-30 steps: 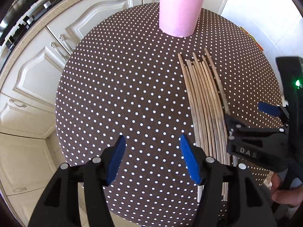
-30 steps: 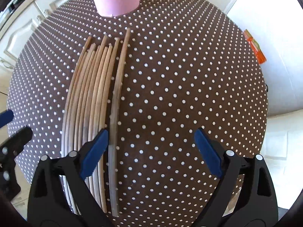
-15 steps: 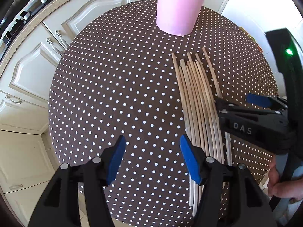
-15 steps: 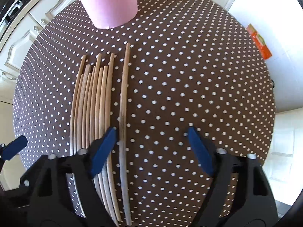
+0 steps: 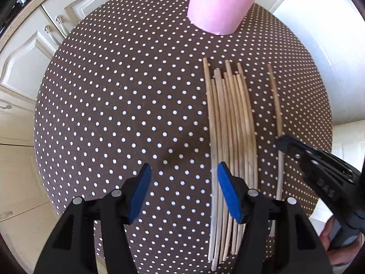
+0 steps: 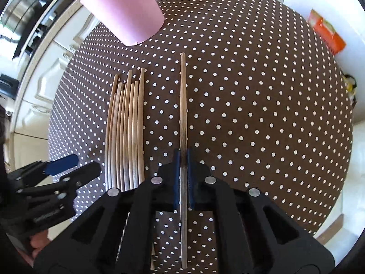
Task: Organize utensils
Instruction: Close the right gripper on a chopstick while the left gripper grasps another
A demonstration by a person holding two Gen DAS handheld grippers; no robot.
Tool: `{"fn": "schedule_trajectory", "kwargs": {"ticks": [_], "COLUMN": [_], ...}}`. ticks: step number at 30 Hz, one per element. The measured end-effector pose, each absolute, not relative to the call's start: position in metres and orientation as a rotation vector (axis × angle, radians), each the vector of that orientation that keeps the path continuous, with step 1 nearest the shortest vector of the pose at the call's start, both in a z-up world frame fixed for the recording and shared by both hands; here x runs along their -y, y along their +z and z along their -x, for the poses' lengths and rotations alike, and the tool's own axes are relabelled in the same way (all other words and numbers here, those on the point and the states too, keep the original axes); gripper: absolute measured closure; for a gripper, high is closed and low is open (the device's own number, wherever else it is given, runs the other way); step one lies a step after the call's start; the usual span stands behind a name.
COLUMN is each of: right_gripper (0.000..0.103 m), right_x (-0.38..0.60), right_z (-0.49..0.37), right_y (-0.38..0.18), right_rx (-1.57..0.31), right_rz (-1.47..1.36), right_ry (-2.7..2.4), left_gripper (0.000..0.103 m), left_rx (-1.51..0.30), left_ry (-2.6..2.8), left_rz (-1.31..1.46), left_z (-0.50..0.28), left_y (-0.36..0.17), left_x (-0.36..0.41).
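Pinching one wooden stick (image 6: 183, 105) between its blue pads, my right gripper (image 6: 183, 159) has just closed and now grips that stick about midway along its length; the far end runs straight ahead of the jaws, the near end back under the gripper body. The remaining sticks (image 6: 126, 132) lie side by side in a bundle just to the left of the held one, apart from it, on the brown polka-dot tablecloth (image 6: 262, 114). Ahead and to the left stands the pink cup (image 6: 124, 11). My left gripper (image 5: 183, 182) hovers with its jaws spread and nothing between them; its right pad sits over the bundle's left edge.
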State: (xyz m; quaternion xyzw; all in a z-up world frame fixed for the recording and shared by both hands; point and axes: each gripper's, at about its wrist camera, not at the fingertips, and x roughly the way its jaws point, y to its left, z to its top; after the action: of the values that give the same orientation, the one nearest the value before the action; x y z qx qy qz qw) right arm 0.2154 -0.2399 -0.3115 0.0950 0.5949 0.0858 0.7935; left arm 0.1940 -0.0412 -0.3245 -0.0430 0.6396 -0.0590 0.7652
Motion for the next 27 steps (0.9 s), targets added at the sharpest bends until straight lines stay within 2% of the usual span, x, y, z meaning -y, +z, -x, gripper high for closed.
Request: {"fn": "schedule_trajectory", "kwargs": {"ticks": [13, 21, 27], "right_gripper": [0.096, 0.097, 0.097], "right_x": [0.244, 0.255, 0.253], "right_z": [-0.21, -0.209, -0.209], "right_y": [-0.309, -0.312, -0.31], "right_rx": [-1.251, -1.239, -1.23], "right_rz": [-0.225, -0.301, -0.264], "right_ry": [0.218, 0.23, 0.226], "left_gripper": [0.043, 0.043, 0.04], "left_rx": [-1.414, -1.441, -1.442], "left_ry": [-0.066, -0.028, 0.009], "left_rz": [0.033, 0.064, 0.009], "left_z": [-0.218, -0.222, -0.228], "left_y": [-0.335, -0.337, -0.343], "left_x": [0.076, 0.069, 0.077]}}
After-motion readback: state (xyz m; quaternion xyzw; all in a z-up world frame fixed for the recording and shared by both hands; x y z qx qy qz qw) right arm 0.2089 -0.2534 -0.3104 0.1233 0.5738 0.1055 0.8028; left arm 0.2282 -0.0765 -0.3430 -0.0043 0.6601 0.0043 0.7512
